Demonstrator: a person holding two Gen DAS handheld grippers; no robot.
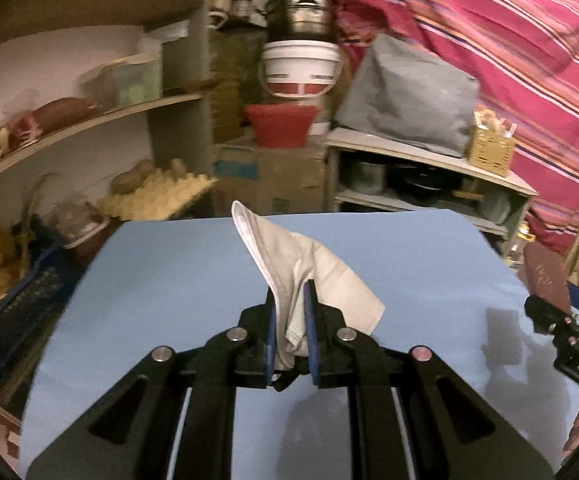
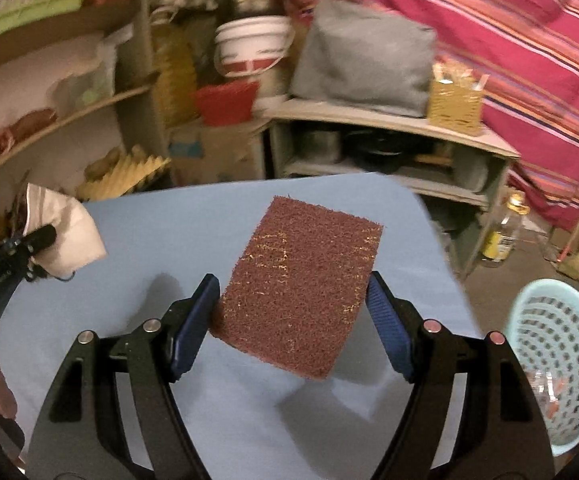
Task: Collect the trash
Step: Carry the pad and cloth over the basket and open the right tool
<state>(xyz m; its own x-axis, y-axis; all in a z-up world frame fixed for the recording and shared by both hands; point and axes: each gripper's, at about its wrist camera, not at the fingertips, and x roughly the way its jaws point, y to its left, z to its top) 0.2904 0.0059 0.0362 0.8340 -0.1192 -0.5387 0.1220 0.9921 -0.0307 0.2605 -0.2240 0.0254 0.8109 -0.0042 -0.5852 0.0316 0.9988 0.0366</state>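
A crumpled white face mask [image 1: 309,276] sticks up from between the blue pads of my left gripper [image 1: 292,300], which is shut on it above the blue table [image 1: 169,280]. In the right wrist view the same mask [image 2: 65,232] and left gripper [image 2: 41,240] show at the left edge. My right gripper [image 2: 293,292] holds a flat brown scouring pad [image 2: 301,280] by its two side edges, lifted off the blue table [image 2: 137,248] with its shadow below. The right gripper's body also shows at the right edge of the left wrist view [image 1: 561,332].
A pale blue plastic basket [image 2: 557,360] with some bits inside stands on the floor to the right of the table. Behind the table are cluttered shelves [image 1: 89,120], a low grey shelf unit [image 2: 389,148], a bottle [image 2: 503,232] on the floor and a striped pink cloth [image 1: 509,60].
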